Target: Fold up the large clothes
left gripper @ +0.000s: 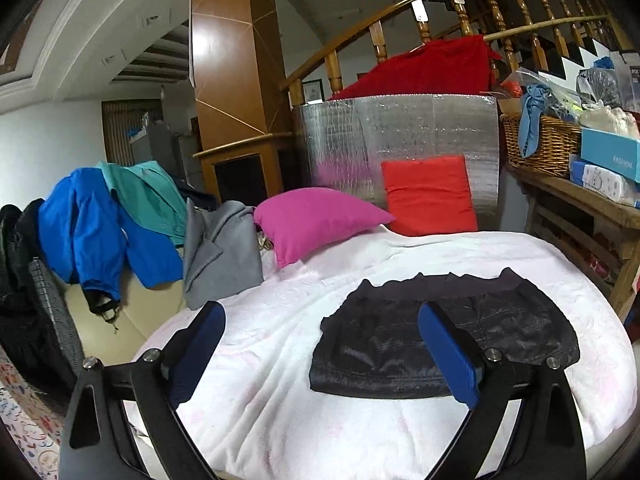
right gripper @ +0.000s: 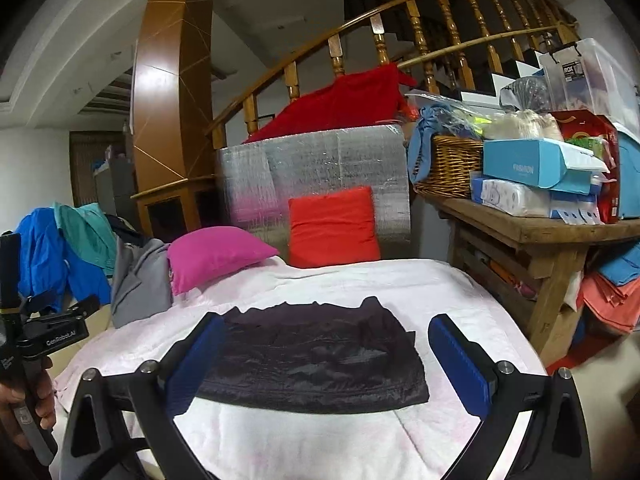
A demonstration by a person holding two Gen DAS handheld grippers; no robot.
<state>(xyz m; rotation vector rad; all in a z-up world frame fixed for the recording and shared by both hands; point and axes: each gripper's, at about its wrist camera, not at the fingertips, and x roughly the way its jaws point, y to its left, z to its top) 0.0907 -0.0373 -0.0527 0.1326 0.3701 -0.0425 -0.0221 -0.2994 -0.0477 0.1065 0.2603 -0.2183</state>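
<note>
Folded garment (left gripper: 440, 344) on blanket (left gripper: 280, 344); two cushions (left gripper: 316, 224) behind (clothes pile (left gripper: 120, 232) left, basket (left gripper: 540, 144) right).

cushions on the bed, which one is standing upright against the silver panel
The red cushion. It stands on edge, leaning back on the silver foil panel. The pink cushion lies tilted to its left, nearer the grey garment.

A folded black garment (right gripper: 316, 356) lies flat near the front edge of the white blanket (right gripper: 440, 292). The right gripper (right gripper: 326, 354) hovers above it, jaws spread wide, holding nothing.
</note>
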